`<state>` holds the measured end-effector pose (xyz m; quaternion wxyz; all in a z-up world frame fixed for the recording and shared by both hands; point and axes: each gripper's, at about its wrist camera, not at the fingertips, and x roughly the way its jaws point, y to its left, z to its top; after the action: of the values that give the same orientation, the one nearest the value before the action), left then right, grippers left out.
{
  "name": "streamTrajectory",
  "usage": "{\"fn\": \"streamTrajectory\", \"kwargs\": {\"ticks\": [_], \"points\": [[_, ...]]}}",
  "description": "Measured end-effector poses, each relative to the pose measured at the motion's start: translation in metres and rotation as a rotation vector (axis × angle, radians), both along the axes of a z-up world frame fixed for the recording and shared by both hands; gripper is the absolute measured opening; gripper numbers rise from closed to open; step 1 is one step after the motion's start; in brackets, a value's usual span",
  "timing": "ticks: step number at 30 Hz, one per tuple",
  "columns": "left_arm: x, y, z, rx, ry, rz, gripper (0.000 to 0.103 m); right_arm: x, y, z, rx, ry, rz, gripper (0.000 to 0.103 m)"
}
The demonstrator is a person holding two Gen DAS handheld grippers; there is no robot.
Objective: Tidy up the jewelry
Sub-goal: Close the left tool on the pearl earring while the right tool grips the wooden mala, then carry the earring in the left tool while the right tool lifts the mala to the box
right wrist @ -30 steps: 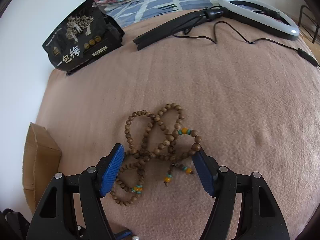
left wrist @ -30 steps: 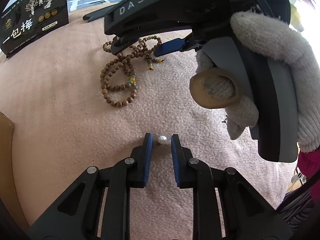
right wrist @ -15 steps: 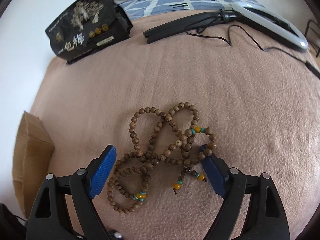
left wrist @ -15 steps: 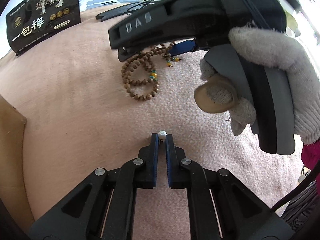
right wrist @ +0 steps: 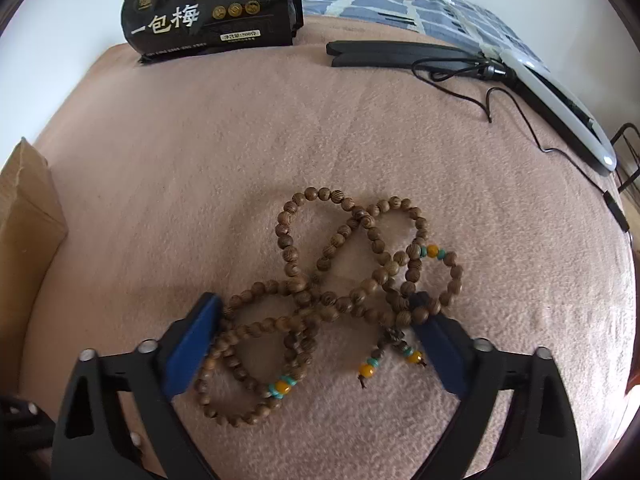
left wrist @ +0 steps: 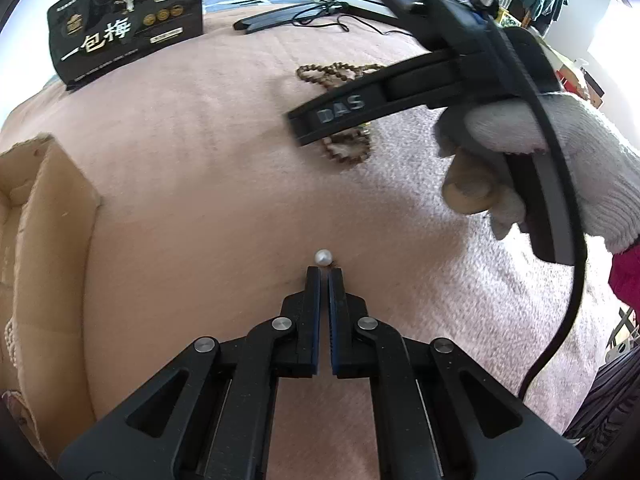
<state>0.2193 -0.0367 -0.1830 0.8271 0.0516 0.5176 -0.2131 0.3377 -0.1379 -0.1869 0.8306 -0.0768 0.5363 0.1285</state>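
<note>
Progress looks early: left gripper (left wrist: 324,274), jaws nearly closed, pinches a small white pearl piece (left wrist: 323,257) at its tips above the near middle of the pink fleece blanket (left wrist: 200,200), not yet put in the brown cardboard box (left wrist: 48,216) at the blanket's left edge. Farther out, right gripper (right wrist: 316,316) is wide open and straddles the tangled brown wooden bead strand (right wrist: 340,280) mid-blanket, gripping nothing; both pieces probably still need stowing.

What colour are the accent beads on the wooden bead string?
Orange and turquoise accent beads on the brown bead string, clearest in the right wrist view.
</note>
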Motion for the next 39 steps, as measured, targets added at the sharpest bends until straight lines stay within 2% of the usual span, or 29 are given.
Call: {"fn": "streamTrajectory", "kwargs": {"ticks": [2,4,6,7,16,18,20,21,30,31,32,39], "points": [[0.001,0.004,0.001,-0.001,0.0,0.008,0.002,-0.004,-0.003,0.004,0.004,-0.005,0.006,0.068],[0.0,0.006,0.002,-0.003,0.0,0.015,0.002,-0.01,-0.01,0.009,0.004,-0.009,0.006,0.035],[0.001,0.007,0.002,-0.004,0.0,0.02,0.002,-0.012,-0.014,0.011,0.016,-0.003,-0.002,0.021],[0.0,0.007,0.002,-0.003,0.0,0.023,0.002,-0.015,-0.017,0.012,0.023,0.001,-0.002,0.017],[-0.008,0.013,0.013,-0.02,-0.037,0.031,0.002,-0.04,-0.031,0.017,-0.003,0.005,0.018,0.016],[-0.005,0.011,0.016,-0.012,-0.05,0.034,0.005,-0.044,-0.035,0.018,-0.009,0.004,0.019,0.016],[-0.005,0.007,0.018,-0.005,-0.067,0.022,0.016,-0.049,-0.04,0.02,-0.012,0.002,0.016,0.016],[-0.003,0.005,0.017,-0.001,-0.071,0.018,0.017,-0.05,-0.043,0.02,-0.014,0.004,0.016,0.016],[0.018,-0.015,-0.001,0.023,-0.034,0.018,0.016,-0.058,-0.057,0.02,-0.014,0.008,0.013,0.016],[0.019,-0.014,-0.002,0.021,-0.033,0.024,0.01,-0.059,-0.057,0.02,-0.014,0.007,0.012,0.016],[0.019,-0.015,-0.003,0.02,-0.031,0.026,0.009,-0.06,-0.059,0.021,-0.014,0.004,0.011,0.016],[0.012,-0.011,0.01,-0.001,-0.05,0.041,0.009,-0.071,-0.074,0.043,0.017,-0.039,-0.009,0.016]]}}
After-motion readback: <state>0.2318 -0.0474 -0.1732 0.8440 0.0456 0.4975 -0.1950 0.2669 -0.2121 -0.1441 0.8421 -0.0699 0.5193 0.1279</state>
